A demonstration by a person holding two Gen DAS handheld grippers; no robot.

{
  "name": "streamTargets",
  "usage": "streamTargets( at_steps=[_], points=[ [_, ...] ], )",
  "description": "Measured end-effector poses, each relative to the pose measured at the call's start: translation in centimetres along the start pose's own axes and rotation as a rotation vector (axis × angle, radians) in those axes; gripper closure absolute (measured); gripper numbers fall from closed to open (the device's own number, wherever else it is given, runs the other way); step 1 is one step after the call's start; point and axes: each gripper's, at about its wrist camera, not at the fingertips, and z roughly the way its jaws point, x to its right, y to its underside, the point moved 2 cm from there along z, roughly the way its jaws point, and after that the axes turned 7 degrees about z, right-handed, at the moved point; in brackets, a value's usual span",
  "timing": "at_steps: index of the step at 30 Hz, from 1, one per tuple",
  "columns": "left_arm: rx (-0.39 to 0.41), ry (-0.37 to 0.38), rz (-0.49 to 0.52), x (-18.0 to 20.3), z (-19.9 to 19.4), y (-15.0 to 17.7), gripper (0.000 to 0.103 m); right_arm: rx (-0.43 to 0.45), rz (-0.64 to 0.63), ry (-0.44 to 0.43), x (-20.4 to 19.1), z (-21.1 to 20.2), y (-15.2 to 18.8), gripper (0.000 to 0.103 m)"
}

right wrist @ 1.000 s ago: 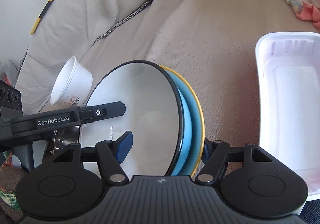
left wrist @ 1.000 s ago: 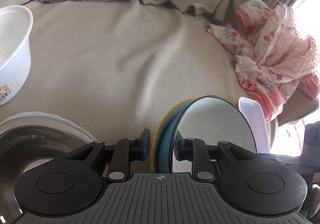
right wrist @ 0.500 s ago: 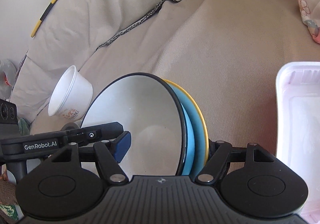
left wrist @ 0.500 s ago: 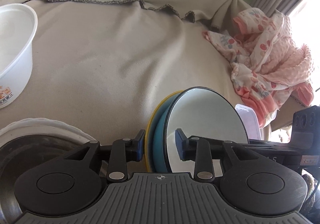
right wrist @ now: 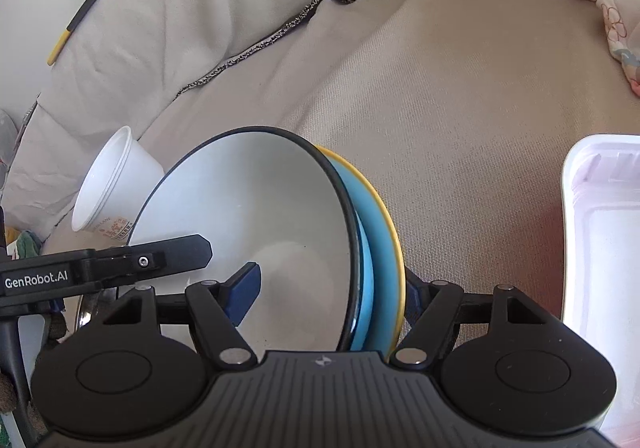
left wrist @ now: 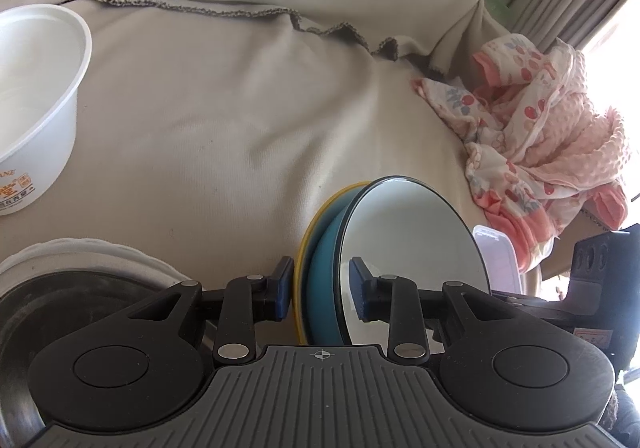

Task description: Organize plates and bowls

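Note:
A stack of a white black-rimmed bowl (left wrist: 412, 248), a blue dish (left wrist: 322, 288) and a yellow plate (left wrist: 306, 244) is held on edge above the beige-covered sofa. My left gripper (left wrist: 320, 294) is shut on one side of the stack. My right gripper (right wrist: 330, 290) is shut on the other side, where the white bowl (right wrist: 248, 228), blue dish (right wrist: 372, 248) and yellow plate (right wrist: 390, 224) show. A white plastic bowl (left wrist: 36, 103) lies at the left; it also shows in the right wrist view (right wrist: 108, 191).
A metal bowl (left wrist: 60, 308) inside a white dish (left wrist: 92, 252) sits at lower left. A white plastic tray (right wrist: 600, 268) lies at the right. Pink patterned cloth (left wrist: 532, 139) is piled at the sofa's right. A sofa back cushion (right wrist: 180, 7) rises behind.
Both grippers have lifted with the stack and tilted upward; the tray has slid right and down in the right wrist view, and the plastic bowl looks nearer in the left view.

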Motion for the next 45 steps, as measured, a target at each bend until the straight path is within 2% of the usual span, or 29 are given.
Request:
streamTargets(
  at_steps=[2,6,9,12,16,19,22,24,26,28,30,32,34,36,39,40,42,45],
  points=[
    [0.001,0.000,-0.002,0.0,-0.2,0.0,0.071,-0.002,-0.002,0.005,-0.1,0.0,0.1,0.030],
    [0.024,-0.008,-0.011,-0.4,-1.2,-0.2,0.072,-0.029,-0.002,-0.007,-0.4,0.5,-0.2,0.018],
    [0.066,-0.006,-0.013,-0.6,-2.7,-0.6,0.073,-0.074,-0.005,-0.020,-0.6,1.0,-0.7,0.009],
    [0.115,0.026,-0.015,-0.5,-4.6,-1.2,0.076,-0.135,0.008,-0.061,-0.4,1.5,-1.3,0.000],
    [0.156,0.063,0.023,0.1,-7.9,-3.2,0.076,-0.212,0.041,-0.079,0.1,1.9,-2.2,0.000],
    [0.220,0.005,0.063,-0.7,-10.1,-4.4,0.076,-0.264,-0.047,-0.057,-0.8,2.3,-2.3,0.000],
    [0.291,0.018,-0.056,-5.0,-12.1,-4.5,0.076,-0.295,-0.112,-0.020,-1.7,2.2,-2.1,0.000],
    [0.324,0.004,-0.138,-8.5,-13.5,-5.2,0.076,-0.294,-0.093,0.032,-2.0,1.7,-2.4,0.009],
    [0.387,-0.072,-0.203,-11.8,-15.6,-5.3,0.076,-0.181,-0.140,0.147,-3.4,0.0,-3.1,0.011],
    [0.404,-0.167,-0.259,-14.7,-16.9,-5.4,0.076,-0.024,-0.295,0.268,-6.1,-2.1,-3.5,0.011],
    [0.396,-0.220,-0.326,-17.2,-17.1,-5.3,0.076,0.122,-0.455,0.352,-9.5,-3.9,-3.4,0.011],
    [0.375,-0.247,-0.367,-18.9,-16.7,-5.2,0.076,0.262,-0.592,0.391,-13.1,-5.0,-3.2,0.011],
    [0.349,-0.271,-0.376,-19.7,-15.7,-5.3,0.076,0.379,-0.671,0.407,-16.5,-4.7,-3.3,0.007],
    [0.323,-0.284,-0.375,-20.0,-14.6,-5.5,0.076,0.409,-0.697,0.401,-19.1,-3.3,-3.4,0.004],
    [0.284,-0.296,-0.379,-20.3,-13.1,-5.3,0.076,0.290,-0.692,0.321,-22.2,-0.1,-3.3,0.004],
    [0.277,-0.306,-0.380,-20.5,-12.9,-5.1,0.076,0.209,-0.678,0.263,-23.2,1.6,-3.6,0.005],
    [0.267,-0.342,-0.374,-20.7,-12.4,-5.0,0.076,0.096,-0.608,0.197,-24.5,4.1,-4.0,0.009],
    [0.241,-0.370,-0.376,-21.1,-11.5,-4.7,0.076,0.006,-0.484,0.154,-25.6,8.5,-4.4,0.013]
  ],
)
